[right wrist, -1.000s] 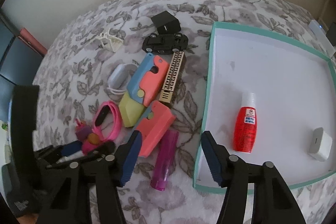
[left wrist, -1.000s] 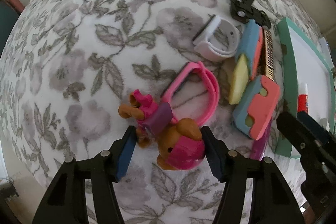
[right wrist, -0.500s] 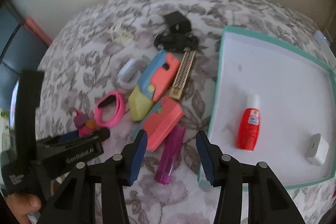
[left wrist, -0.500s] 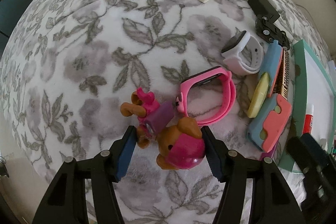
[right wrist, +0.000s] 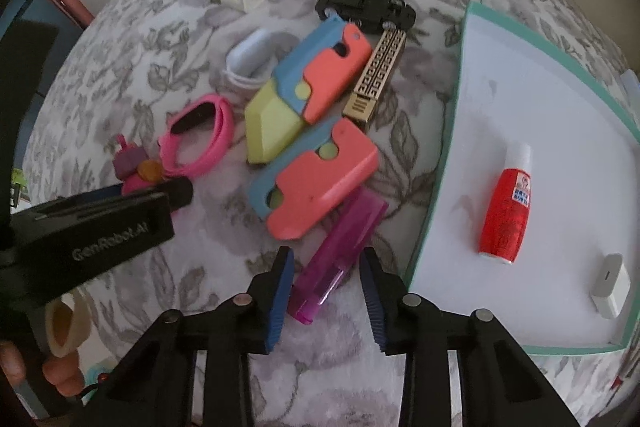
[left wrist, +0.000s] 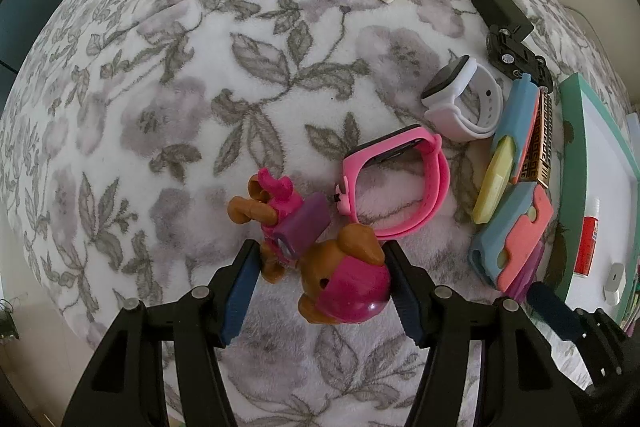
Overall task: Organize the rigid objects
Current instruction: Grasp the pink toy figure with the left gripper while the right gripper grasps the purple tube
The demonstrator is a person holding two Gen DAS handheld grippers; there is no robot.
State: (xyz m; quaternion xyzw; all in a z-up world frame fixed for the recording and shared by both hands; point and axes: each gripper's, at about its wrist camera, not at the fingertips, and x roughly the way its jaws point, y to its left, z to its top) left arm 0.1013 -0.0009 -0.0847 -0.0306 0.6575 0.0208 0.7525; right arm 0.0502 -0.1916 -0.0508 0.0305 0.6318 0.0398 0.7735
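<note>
Toy puppy figure (left wrist: 340,263) in pink and brown lies on the floral blanket (left wrist: 168,99), between the wide-spread jaws of the left hand-held gripper (left wrist: 320,291), not yet squeezed. Right hand-held gripper (right wrist: 326,293) is also wide, straddling the near end of a purple translucent tube (right wrist: 340,251) just left of the teal-rimmed tray (right wrist: 436,195). The tray holds a red bottle (right wrist: 506,203) and a white block (right wrist: 610,285). For a sound grip, each should probably close squarely across its item's middle, clear of the pink watch band (left wrist: 400,187) nearby.
</note>
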